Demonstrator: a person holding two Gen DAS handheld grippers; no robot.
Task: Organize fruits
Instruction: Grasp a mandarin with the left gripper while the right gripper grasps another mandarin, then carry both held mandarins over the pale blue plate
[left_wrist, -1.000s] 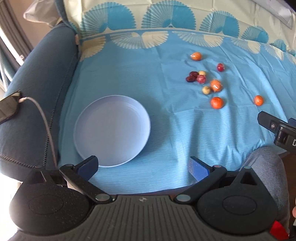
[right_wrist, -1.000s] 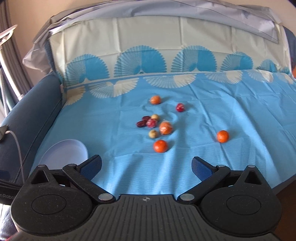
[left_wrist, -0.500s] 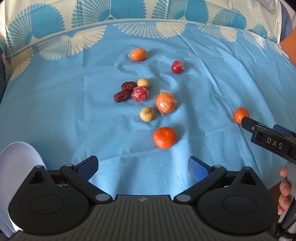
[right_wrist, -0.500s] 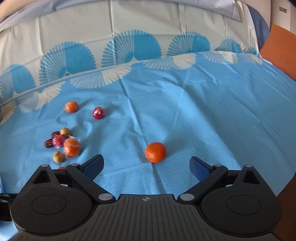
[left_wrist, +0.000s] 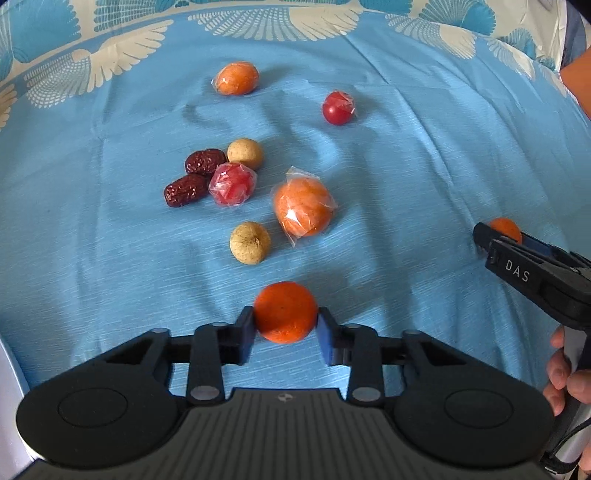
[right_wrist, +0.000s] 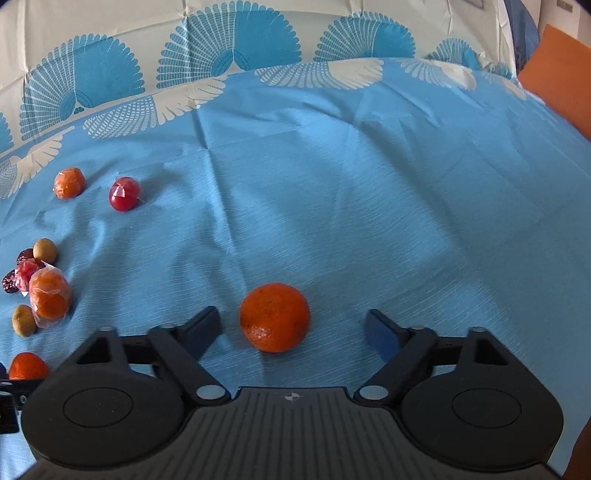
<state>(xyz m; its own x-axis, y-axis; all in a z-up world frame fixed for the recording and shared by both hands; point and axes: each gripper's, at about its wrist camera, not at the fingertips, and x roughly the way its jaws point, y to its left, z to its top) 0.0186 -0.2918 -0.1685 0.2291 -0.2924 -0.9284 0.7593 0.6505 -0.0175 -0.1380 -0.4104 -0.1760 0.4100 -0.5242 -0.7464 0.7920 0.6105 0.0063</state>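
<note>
My left gripper (left_wrist: 285, 325) is shut on a bare orange tangerine (left_wrist: 285, 311) resting on the blue cloth. Beyond it lie a wrapped tangerine (left_wrist: 303, 210), two tan longans (left_wrist: 249, 242), two dark red dates (left_wrist: 184, 190), a wrapped red fruit (left_wrist: 232, 183), a red fruit (left_wrist: 337, 108) and a far wrapped tangerine (left_wrist: 236, 78). My right gripper (right_wrist: 291, 330) is open, its fingers either side of another bare tangerine (right_wrist: 275, 316) without touching it. The right gripper also shows in the left wrist view (left_wrist: 495, 240).
The blue patterned cloth (right_wrist: 369, 184) covers a sofa seat and back. The pale plate's rim (left_wrist: 9, 369) shows at the lower left edge. An orange cushion (right_wrist: 561, 74) is at the far right. The fruit cluster (right_wrist: 44, 291) lies left of my right gripper.
My left gripper moved forward and closed on the nearest tangerine. My right gripper moved forward so that its open fingers now flank the lone tangerine.
</note>
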